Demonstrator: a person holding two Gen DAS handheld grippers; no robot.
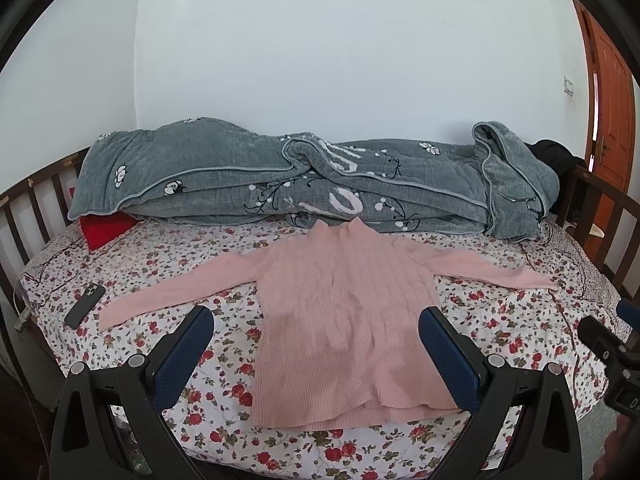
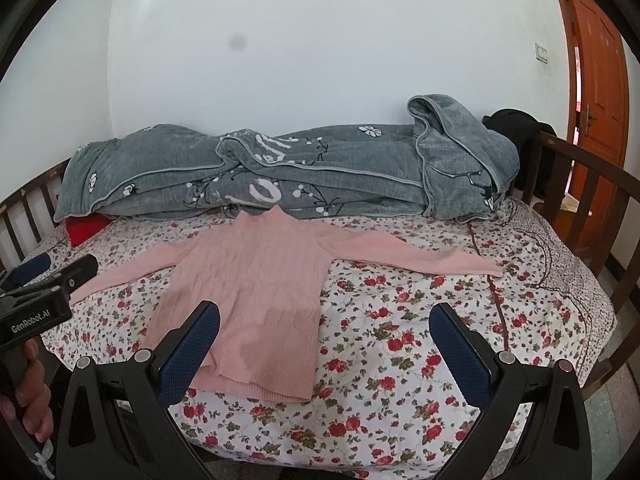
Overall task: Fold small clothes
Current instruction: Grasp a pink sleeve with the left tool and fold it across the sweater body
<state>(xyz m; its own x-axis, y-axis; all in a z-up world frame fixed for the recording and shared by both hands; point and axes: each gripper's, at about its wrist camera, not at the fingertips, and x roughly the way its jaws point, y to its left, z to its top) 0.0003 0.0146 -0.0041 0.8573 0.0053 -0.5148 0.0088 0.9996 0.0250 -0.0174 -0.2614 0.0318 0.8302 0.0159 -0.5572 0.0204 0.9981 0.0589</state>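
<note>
A small pink knit sweater [image 1: 340, 308] lies flat on the flowered bedsheet [image 1: 160, 264], collar toward the wall and both sleeves spread out. It also shows in the right wrist view [image 2: 248, 292]. My left gripper [image 1: 316, 320] is open and empty, hovering above the sweater's lower half with its fingers either side. My right gripper [image 2: 326, 318] is open and empty, above the bed to the right of the sweater's hem. The left gripper [image 2: 48, 276] shows at the left edge of the right wrist view, held by a hand.
A rolled grey quilt [image 1: 304, 176] lies along the wall behind the sweater. A red cloth [image 1: 106, 228] peeks out under its left end. A dark phone [image 1: 85, 306] lies near the left sleeve. Wooden rails [image 2: 580, 184] border the bed; an orange door [image 2: 596, 80] stands at right.
</note>
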